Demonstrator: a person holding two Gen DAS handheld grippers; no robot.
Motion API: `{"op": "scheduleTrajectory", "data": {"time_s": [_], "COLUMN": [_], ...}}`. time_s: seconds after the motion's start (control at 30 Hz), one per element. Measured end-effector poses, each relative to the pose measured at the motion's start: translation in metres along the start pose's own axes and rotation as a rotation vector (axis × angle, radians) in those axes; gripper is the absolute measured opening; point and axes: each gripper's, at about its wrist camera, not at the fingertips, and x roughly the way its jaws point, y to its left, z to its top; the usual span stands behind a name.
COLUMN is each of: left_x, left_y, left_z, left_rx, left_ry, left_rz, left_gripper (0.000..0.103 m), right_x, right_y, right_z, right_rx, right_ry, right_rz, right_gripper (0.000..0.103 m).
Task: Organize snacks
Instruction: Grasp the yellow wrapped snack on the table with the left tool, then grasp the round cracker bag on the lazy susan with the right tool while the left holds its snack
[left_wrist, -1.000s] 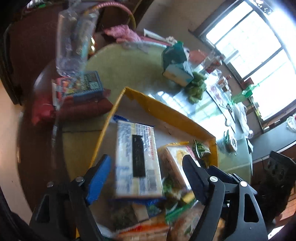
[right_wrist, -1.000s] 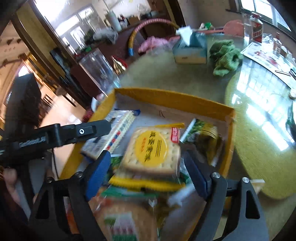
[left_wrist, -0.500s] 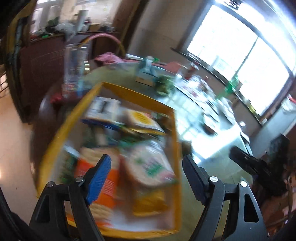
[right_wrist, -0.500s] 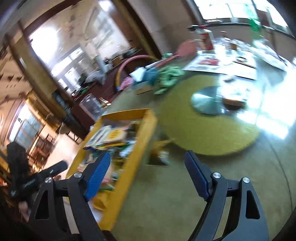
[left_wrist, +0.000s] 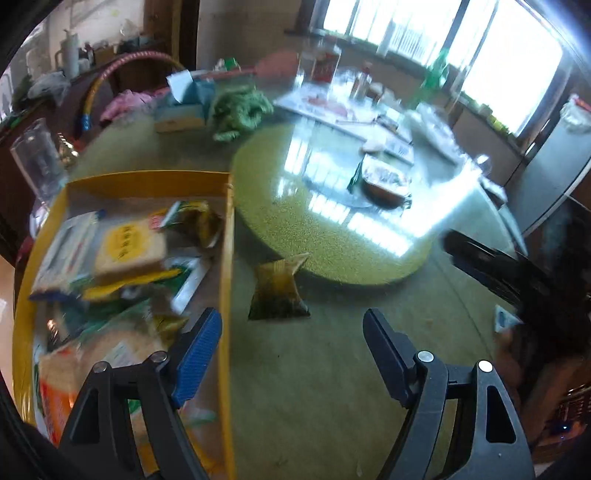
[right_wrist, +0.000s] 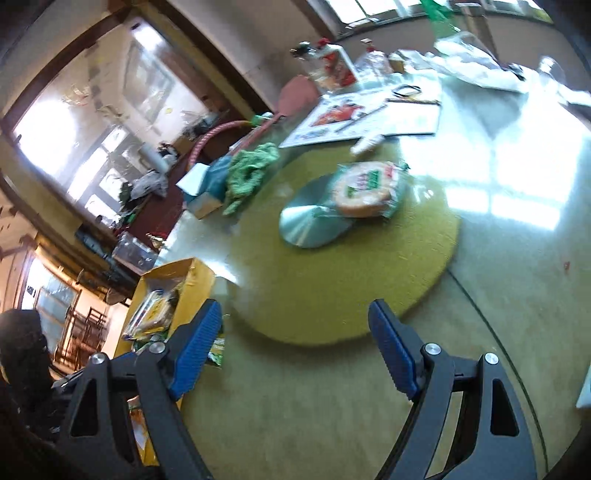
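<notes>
A round glossy surface (left_wrist: 332, 387) of pale green speckled stone fills both views, with a raised yellow-green turntable disc (left_wrist: 325, 206) in its middle that mirrors the bright windows (left_wrist: 509, 48) behind. A clear glass jar (left_wrist: 35, 162) stands at the surface's far left edge, and a teal tissue box (left_wrist: 184, 107) sits just beside a crumpled green cloth (left_wrist: 238, 109); papers and bottles crowd the window side. Dark wooden furniture and a pink hoop (left_wrist: 122, 66) lie beyond.

A yellow cardboard tray (left_wrist: 226, 258) sits at the left, piled with snack packets. On top lies a square cracker pack (left_wrist: 127, 247) with a yellow label; its characters are too blurred to read. A small olive-gold sachet (left_wrist: 277, 291) lies alone on the surface between the tray wall and the turntable rim, touching neither. On the turntable, a round cracker packet (right_wrist: 365, 184) with a green and red label rests partly over a silver disc (right_wrist: 310, 225); its print is unreadable.

The left tongs (left_wrist: 291, 350) tilt steeply down over the bare surface just right of the tray wall, released and wide apart with nothing between the blue pads, the sachet just ahead. The right tongs (right_wrist: 295, 343) angle down at the turntable's near edge, likewise spread and empty, the round packet well ahead.
</notes>
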Motion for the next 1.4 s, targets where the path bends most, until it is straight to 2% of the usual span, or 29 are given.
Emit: {"op": "scheduleTrajectory", "data": {"time_s": [0.13,0.2,0.3,0.37,0.4,0.43,0.47,0.53,0.6,0.83,1.03,1.2,1.3,1.4], "left_x": [0.032,0.044,0.057,0.066,0.068,0.073,0.076,0.074,0.069,0.005,-0.041,-0.061,-0.070,-0.072], "left_y": [-0.006,-0.011,-0.011,-0.009,-0.009,-0.009,-0.009,-0.009,-0.009,-0.002,0.003,0.010,0.014,0.019], "left_z": [0.020,0.025,0.027,0.028,0.028,0.028,0.026,0.020,0.015,-0.028,-0.066,-0.085,-0.094,-0.093], "left_rx": [0.013,0.043,0.054,0.055,0.054,0.057,0.058,0.065,0.062,-0.023,-0.078,-0.095,-0.090,-0.100], "left_ry": [0.077,0.102,0.128,0.154,0.163,0.170,0.178,0.163,0.142,-0.007,-0.101,-0.141,-0.159,-0.173], "left_rz": [0.033,0.070,0.129,0.134,0.144,0.155,0.158,0.160,0.164,0.012,-0.091,-0.144,-0.172,-0.206], "left_gripper": [0.070,0.061,0.059,0.057,0.051,0.046,0.035,0.033,0.031,0.030,0.030,0.030,0.030,0.029], "right_x": [-0.009,-0.005,0.004,0.009,0.010,0.011,0.012,0.012,0.009,0.009,0.006,0.004,0.010,0.024], "right_y": [-0.003,-0.004,-0.003,0.000,0.000,-0.001,-0.002,-0.004,-0.005,-0.002,0.007,0.010,0.006,0.003], "right_z": [-0.004,-0.006,-0.010,-0.012,-0.013,-0.013,-0.014,-0.014,-0.014,-0.016,-0.019,-0.016,-0.008,0.008], "right_rx": [0.002,-0.004,0.009,-0.015,-0.018,-0.015,-0.009,0.007,0.005,0.003,-0.050,-0.078,-0.058,-0.090], "right_ry": [-0.034,-0.015,0.021,0.029,0.028,0.034,0.044,0.051,0.038,0.039,0.027,0.024,0.064,0.114], "right_rz": [-0.003,0.006,0.055,0.027,0.014,0.012,0.028,0.066,0.060,0.082,0.085,0.043,0.026,-0.055], "right_gripper": [0.083,0.083,0.083,0.083,0.083,0.083,0.083,0.083,0.083,0.083,0.083,0.081,0.081,0.081]}}
